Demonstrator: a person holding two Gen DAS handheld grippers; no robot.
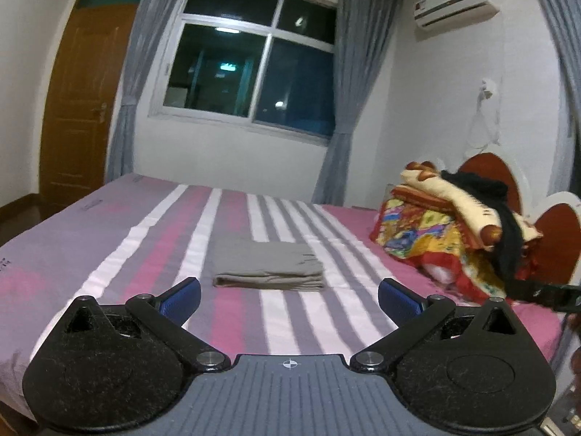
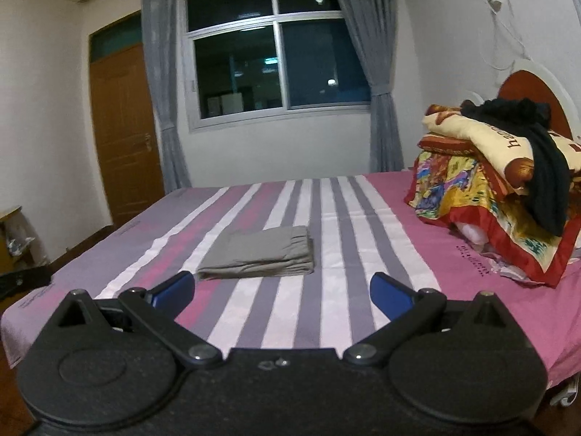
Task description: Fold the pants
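Grey pants [image 1: 268, 266] lie folded into a flat rectangle on the striped bed [image 1: 109, 239], in the middle of it. In the right wrist view the same pants [image 2: 259, 254] lie slightly left of centre. My left gripper [image 1: 288, 299] is open, held above the near edge of the bed, short of the pants, with nothing between its blue pads [image 1: 181, 299]. My right gripper [image 2: 281, 292] is open too, likewise back from the pants and holding nothing. The tip of the right gripper [image 1: 552, 296] shows at the right edge of the left wrist view.
A pile of colourful blankets [image 2: 483, 196] with a black garment [image 2: 544, 167] draped over it sits at the head of the bed, on the right. Behind the bed are a window with grey curtains [image 2: 276, 51] and a wooden door [image 2: 125, 134]. Bare striped sheet surrounds the pants.
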